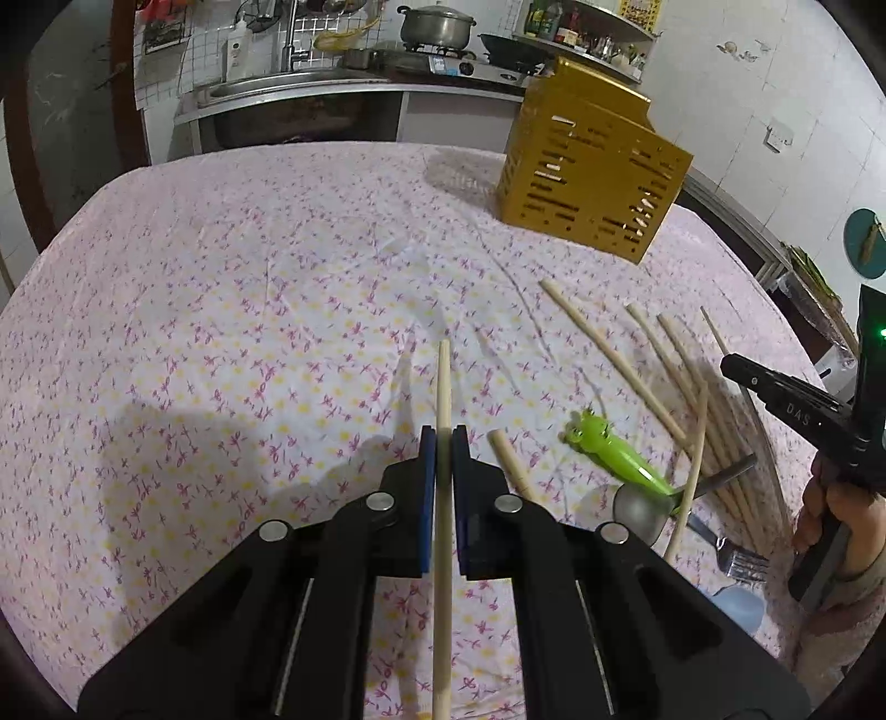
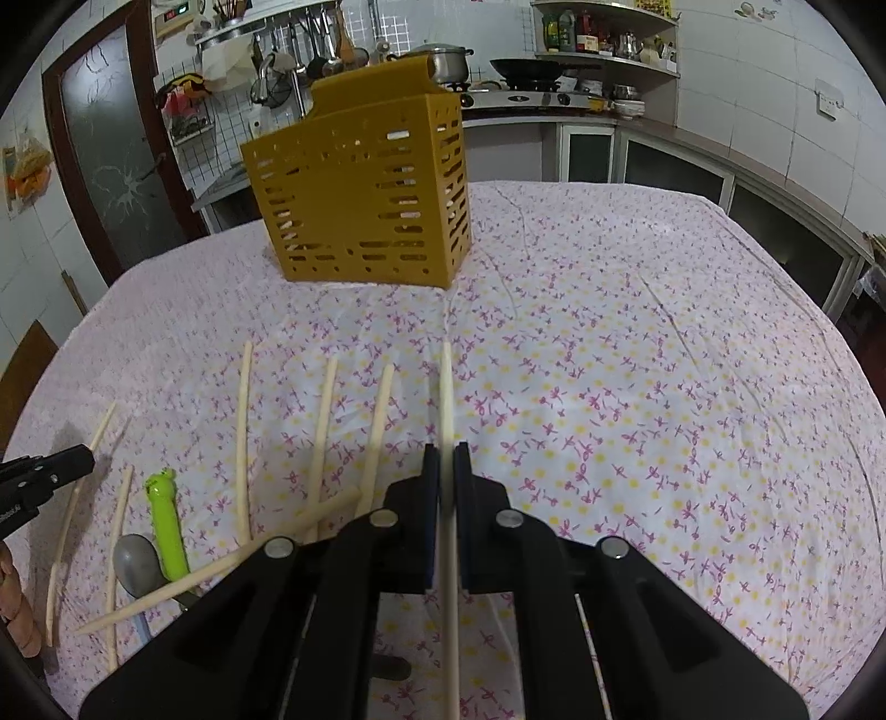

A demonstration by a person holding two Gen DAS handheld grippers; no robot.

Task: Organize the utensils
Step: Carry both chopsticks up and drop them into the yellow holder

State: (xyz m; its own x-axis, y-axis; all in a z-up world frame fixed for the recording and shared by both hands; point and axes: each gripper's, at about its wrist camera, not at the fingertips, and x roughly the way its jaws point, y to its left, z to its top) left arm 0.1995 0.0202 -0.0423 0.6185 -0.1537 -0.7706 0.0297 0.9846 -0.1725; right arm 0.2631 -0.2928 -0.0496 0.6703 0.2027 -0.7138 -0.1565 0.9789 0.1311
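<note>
My left gripper is shut on a wooden chopstick that runs straight out between its pads, above the flowered tablecloth. My right gripper is likewise shut on a pale chopstick. A yellow slotted utensil holder stands upright at the far side of the table. Several loose chopsticks lie on the cloth between the two grippers. Beside them lie a green frog-handled spoon and a metal fork.
The table is covered by a pink flowered cloth. Behind it runs a kitchen counter with a sink, a pot and a wok. A door stands at far left. A hand holds the right gripper's handle.
</note>
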